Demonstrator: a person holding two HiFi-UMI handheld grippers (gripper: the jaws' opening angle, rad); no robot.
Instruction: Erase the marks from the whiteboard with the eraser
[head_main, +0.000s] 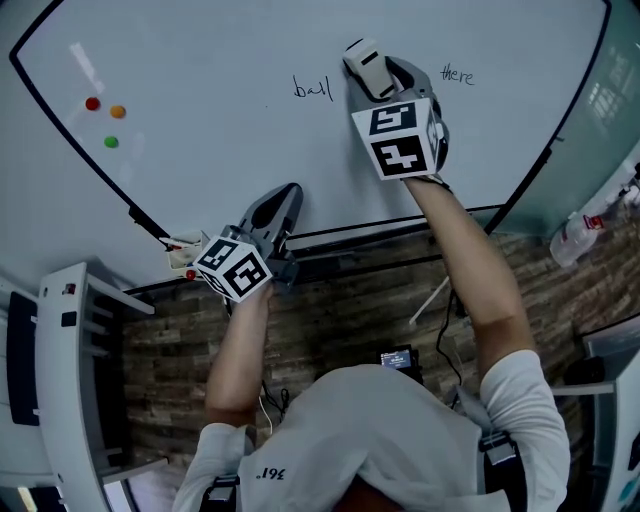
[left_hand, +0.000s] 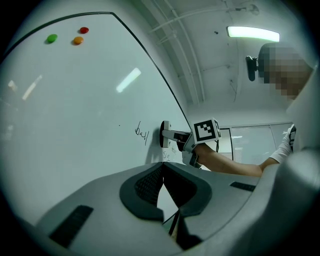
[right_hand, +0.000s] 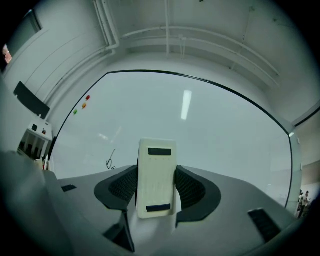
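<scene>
Right tool (right_hand: 156, 187) clamped on eraser (head_main: 366, 62), pressed to whiteboard (head_main: 220, 130) between "ball" (head_main: 312, 89) and "there" (head_main: 457, 75). Both unerased, so most work looks left. Left tool (left_hand: 162, 182) closed, empty, at the board's lower edge.

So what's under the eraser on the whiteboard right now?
The eraser, clamped in the right gripper, sits against the whiteboard, so anything under it is covered. Only the words beside it show: "ball" on one side, "there" on the other.

Whiteboard (head_main: 250, 60): handwritten word "ball" (head_main: 312, 89) mid-board; handwritten word "there" (head_main: 457, 75) nearer the right edge. Shirt print (head_main: 269, 474): illegible.
</scene>
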